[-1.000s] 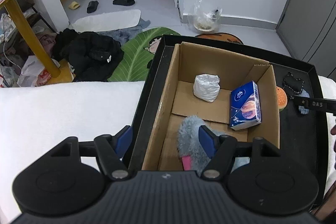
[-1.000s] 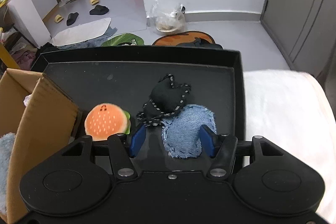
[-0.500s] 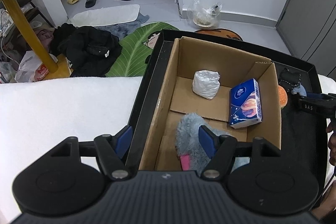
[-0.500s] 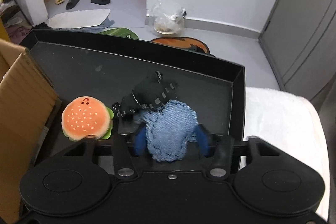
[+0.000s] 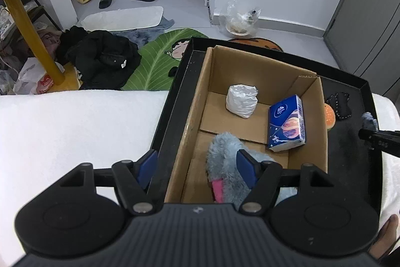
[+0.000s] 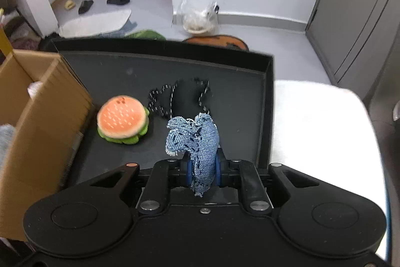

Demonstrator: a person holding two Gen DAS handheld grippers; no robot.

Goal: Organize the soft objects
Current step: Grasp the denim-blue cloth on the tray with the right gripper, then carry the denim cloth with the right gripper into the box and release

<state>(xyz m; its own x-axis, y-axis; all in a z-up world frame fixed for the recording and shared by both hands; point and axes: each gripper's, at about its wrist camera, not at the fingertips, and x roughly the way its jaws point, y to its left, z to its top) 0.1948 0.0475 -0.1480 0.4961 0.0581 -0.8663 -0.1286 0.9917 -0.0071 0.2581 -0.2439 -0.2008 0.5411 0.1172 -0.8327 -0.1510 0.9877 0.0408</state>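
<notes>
My right gripper (image 6: pixel 203 168) is shut on a blue denim patch (image 6: pixel 197 139), which stands crumpled between the pads, lifted off the black tray (image 6: pixel 232 89). On the tray lie a plush burger (image 6: pixel 122 123) and a black pouch with a dotted cord (image 6: pixel 185 98). My left gripper (image 5: pixel 197 164) is open, straddling the left wall of the cardboard box (image 5: pixel 217 71), with nothing pressed between its pads. Inside the box are a grey-blue fluffy toy (image 5: pixel 227 152), a blue tissue pack (image 5: pixel 286 126) and a white wrapped bundle (image 5: pixel 241 104). The denim patch (image 5: pixel 369 120) and the right gripper's tip show at the left wrist view's right edge.
The tray sits on a white towel-covered surface (image 5: pixel 75 126). Beyond its far edge is the floor with a black jacket (image 5: pixel 105 54), a green leaf mat (image 5: pixel 160 56), slippers and a plastic bag (image 6: pixel 200 16). A grey cabinet (image 6: pixel 357 16) stands at the right.
The right gripper's jaws closed on the denim patch and lifted it off the tray; it now stands bunched between the pads. The left gripper kept still and open.
</notes>
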